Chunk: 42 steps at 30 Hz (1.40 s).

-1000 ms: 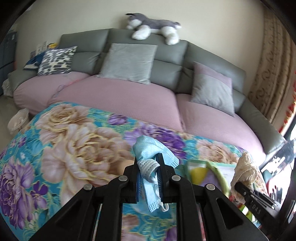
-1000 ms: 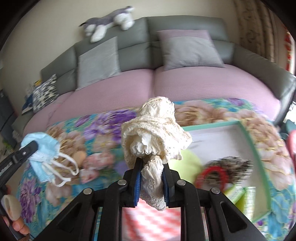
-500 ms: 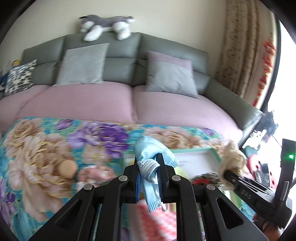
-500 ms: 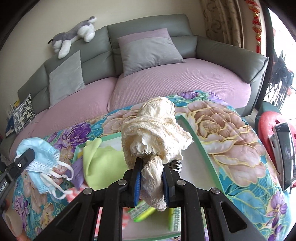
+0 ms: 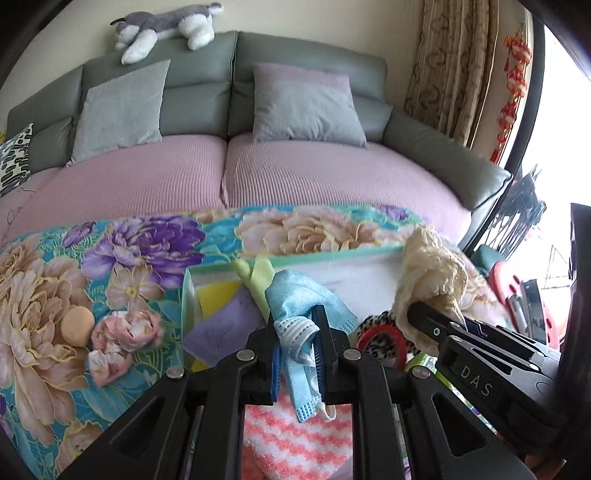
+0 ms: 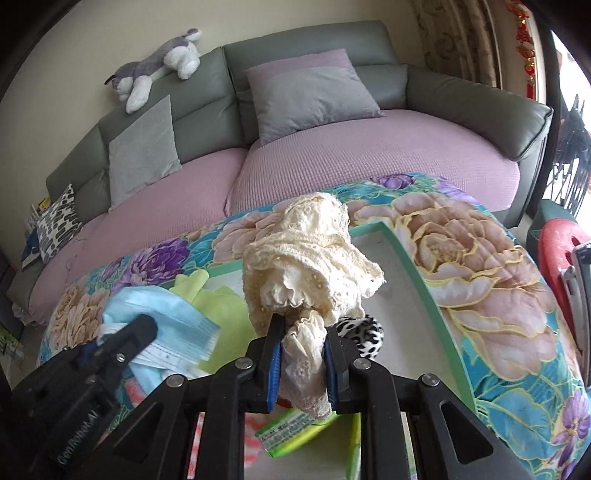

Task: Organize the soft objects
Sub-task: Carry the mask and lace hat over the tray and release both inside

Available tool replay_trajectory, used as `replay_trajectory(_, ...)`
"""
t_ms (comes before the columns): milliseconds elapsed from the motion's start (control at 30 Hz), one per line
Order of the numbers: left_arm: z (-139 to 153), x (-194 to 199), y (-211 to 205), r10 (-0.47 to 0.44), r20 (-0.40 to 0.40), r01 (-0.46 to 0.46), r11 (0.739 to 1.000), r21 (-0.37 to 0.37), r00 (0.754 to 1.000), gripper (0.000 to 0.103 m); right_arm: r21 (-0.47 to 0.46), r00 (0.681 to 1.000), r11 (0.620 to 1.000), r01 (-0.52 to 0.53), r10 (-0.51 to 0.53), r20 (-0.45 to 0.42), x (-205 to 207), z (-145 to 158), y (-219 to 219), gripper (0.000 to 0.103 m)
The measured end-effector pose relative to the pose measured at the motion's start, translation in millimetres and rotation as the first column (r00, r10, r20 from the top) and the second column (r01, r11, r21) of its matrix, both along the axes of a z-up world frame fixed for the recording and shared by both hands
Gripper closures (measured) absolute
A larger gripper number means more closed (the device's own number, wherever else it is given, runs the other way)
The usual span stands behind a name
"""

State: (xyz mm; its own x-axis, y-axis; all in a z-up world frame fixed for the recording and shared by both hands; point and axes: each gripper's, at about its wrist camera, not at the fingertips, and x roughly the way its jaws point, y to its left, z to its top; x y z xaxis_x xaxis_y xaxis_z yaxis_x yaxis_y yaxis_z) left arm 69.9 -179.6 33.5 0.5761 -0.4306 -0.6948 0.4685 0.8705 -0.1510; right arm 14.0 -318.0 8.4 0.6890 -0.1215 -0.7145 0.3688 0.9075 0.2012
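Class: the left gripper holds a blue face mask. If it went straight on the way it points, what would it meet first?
Probably the purple cloth and yellow-green cloth inside the green-rimmed box, just beyond the mask; depth is unclear.

left gripper (image 5: 297, 328): pitched down, jaws clamped on blue face mask (image 5: 306, 295)
right gripper (image 6: 301, 332): pitched down, jaws clamped on cream lace cloth (image 6: 314, 254)
spacing: right gripper at 3 o'clock in left view, near

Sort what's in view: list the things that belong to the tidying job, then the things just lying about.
Job:
- blue face mask, in left tool
- cream lace cloth, in right tool
- green-rimmed box

Lying about:
- plush husky
- grey cushions
- sofa
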Motion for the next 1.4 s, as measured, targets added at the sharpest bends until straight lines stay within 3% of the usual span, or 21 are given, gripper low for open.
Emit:
replay_trajectory(400, -17, 9, 0, 0.006, -0.058, -0.005, 0.999, 0.032, 0.998, 0.086, -0.014, 0.998, 1.0, -0.006, 0.005, -0.063, 8, -12, 3, 0.079)
replay_trajectory(533, -13, 7, 2, -0.001, -0.055, 0.003, 0.999, 0.034, 0.998, 0.068, -0.029, 0.997, 1.0, -0.002, 0.0, -0.08, 8, -11, 3, 0.077)
replay_trajectory(600, -10, 5, 3, -0.007, -0.052, 0.009, 0.999, 0.033, 0.999, 0.06, -0.04, 0.996, 0.999, 0.002, -0.005, -0.09, 7, -10, 3, 0.072)
replay_trajectory(667, -6, 3, 5, -0.009, -0.045, 0.01, 0.999, 0.034, 0.999, 0.053, -0.053, 0.995, 0.999, 0.007, -0.012, -0.096, 7, -8, 3, 0.052)
replay_trajectory(733, 0, 0, 8, -0.011, -0.035, 0.012, 1.0, 0.027, 0.999, 0.052, -0.07, 0.995, 0.997, 0.009, -0.016, -0.096, 5, -5, 4, 0.041)
replay_trajectory(833, 9, -2, 15, -0.004, -0.019, 0.005, 1.0, 0.015, 1.0, 0.045, -0.087, 0.995, 0.996, 0.008, -0.017, -0.097, 4, 0, 5, 0.04)
replay_trajectory(867, 12, -3, 17, 0.0, -0.014, 0.001, 1.0, 0.014, 1.0, 0.039, -0.095, 0.995, 0.995, 0.007, -0.017, -0.102, 4, 1, 6, 0.037)
replay_trajectory(933, 18, -4, 23, 0.012, 0.001, -0.012, 1.0, 0.006, 1.0, 0.037, -0.116, 0.994, 0.993, 0.005, -0.018, -0.112, 4, 3, 9, 0.031)
replay_trajectory(1000, 22, -2, 31, 0.038, 0.016, -0.038, 0.999, 0.003, 0.999, 0.031, -0.132, 0.992, 0.991, -0.001, -0.016, -0.123, 5, 4, 11, 0.025)
replay_trajectory(1067, 22, 2, 41, 0.094, 0.032, -0.095, 0.995, 0.025, 0.995, 0.006, -0.146, 0.991, 0.989, -0.01, -0.01, -0.132, 6, 5, 15, 0.012)
replay_trajectory(1100, 21, 5, 45, 0.125, 0.042, -0.127, 0.991, 0.043, 0.991, 0.004, -0.156, 0.99, 0.988, -0.016, -0.005, -0.138, 7, 6, 18, 0.01)
replay_trajectory(1167, 15, 12, 55, 0.19, 0.051, -0.194, 0.976, 0.098, 0.98, 0.003, -0.166, 0.988, 0.986, -0.023, -0.002, -0.152, 8, 6, 22, 0.002)
replay_trajectory(1233, 5, 22, 67, 0.264, 0.045, -0.268, 0.95, 0.159, 0.963, 0.003, -0.168, 0.987, 0.985, -0.029, 0.002, -0.162, 9, 7, 25, 0.002)
replay_trajectory(1400, -11, 37, 102, 0.389, -0.005, -0.382, 0.908, 0.174, 0.921, 0.003, -0.126, 0.982, 0.992, -0.014, -0.009, -0.187, 9, 6, 28, 0.002)
